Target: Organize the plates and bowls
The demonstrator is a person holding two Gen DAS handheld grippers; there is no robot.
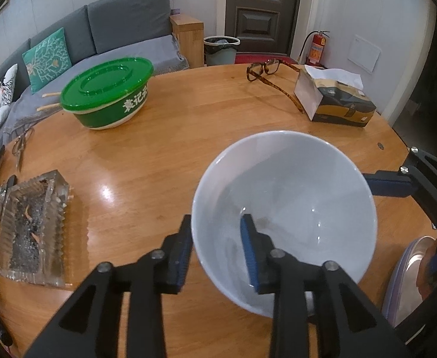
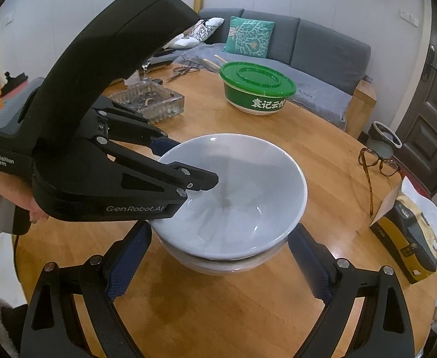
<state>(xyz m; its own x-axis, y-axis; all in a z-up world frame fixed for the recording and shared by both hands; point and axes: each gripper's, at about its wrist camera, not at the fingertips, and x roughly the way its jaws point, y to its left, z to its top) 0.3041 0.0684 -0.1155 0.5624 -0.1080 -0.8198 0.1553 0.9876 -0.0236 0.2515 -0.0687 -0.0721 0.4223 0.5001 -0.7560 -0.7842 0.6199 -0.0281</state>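
Note:
A white bowl (image 1: 293, 194) (image 2: 242, 179) sits nested in a second white bowl (image 2: 218, 267) on the round wooden table (image 1: 164, 149). My left gripper (image 1: 215, 220) (image 2: 193, 161) straddles the upper bowl's near-left rim, one pad outside and one inside. A gap shows between the inner pad and the wall, so it is open. My right gripper (image 2: 222, 229) stands wide open, its fingers flanking the near side of the lower bowl without squeezing it. One of the right gripper's fingers (image 1: 391, 183) shows beside the bowl in the left wrist view.
A green lidded bowl (image 1: 108, 95) (image 2: 257, 89) stands at the far side. A glass ashtray (image 1: 30, 229) (image 2: 150, 101), eyeglasses (image 1: 266, 70) (image 2: 379, 164) and a tissue box (image 1: 334, 98) (image 2: 406, 238) lie around the bowls. A pale-rimmed dish (image 1: 403, 283) shows partly near the right gripper.

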